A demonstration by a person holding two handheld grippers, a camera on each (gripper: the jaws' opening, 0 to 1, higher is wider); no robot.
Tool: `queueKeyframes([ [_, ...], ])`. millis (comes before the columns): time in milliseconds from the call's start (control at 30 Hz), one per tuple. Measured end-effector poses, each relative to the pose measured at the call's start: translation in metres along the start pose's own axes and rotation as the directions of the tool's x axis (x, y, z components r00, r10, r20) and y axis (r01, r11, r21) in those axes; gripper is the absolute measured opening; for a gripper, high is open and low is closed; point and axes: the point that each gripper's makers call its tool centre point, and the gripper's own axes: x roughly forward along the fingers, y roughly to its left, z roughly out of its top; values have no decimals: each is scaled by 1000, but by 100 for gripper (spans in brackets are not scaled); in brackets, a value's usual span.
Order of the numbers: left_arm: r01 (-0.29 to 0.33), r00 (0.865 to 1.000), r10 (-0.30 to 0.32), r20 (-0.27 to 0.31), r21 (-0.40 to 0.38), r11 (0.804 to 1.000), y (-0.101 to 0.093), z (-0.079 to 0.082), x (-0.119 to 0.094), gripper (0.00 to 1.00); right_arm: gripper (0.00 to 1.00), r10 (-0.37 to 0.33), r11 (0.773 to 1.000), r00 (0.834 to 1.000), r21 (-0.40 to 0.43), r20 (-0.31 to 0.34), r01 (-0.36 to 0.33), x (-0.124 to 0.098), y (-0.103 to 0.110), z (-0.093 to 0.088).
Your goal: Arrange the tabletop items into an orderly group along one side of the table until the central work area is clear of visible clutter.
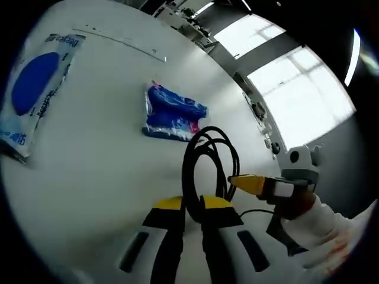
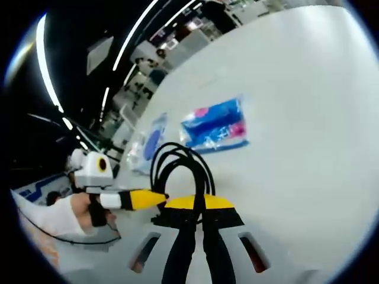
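Black cable [image 1: 208, 163], looped, is clamped in both the left tool [image 1: 192, 208] and right tool [image 2: 198, 207], lifted off the white table [image 1: 106, 177] for relocation; blue packet [image 1: 173, 113] lies beyond.

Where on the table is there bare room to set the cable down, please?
The white table is bare between the blue-circle packet and the left gripper, and beyond the blue wrapper. It is crowded where both grippers' fingers meet on the black cable.
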Motion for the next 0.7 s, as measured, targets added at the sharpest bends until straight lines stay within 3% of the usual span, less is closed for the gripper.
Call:
queueKeyframes([
  [167,-31,999,30,-25,-45,998,10,-5,4,7,0,-29,999,999,-15,-27,28,7,-4,-5],
  [700,-85,995,81,-58,-65,994,24,-9,7,9,0,-102,992,990,-78,-96,94,24,-13,-3],
])
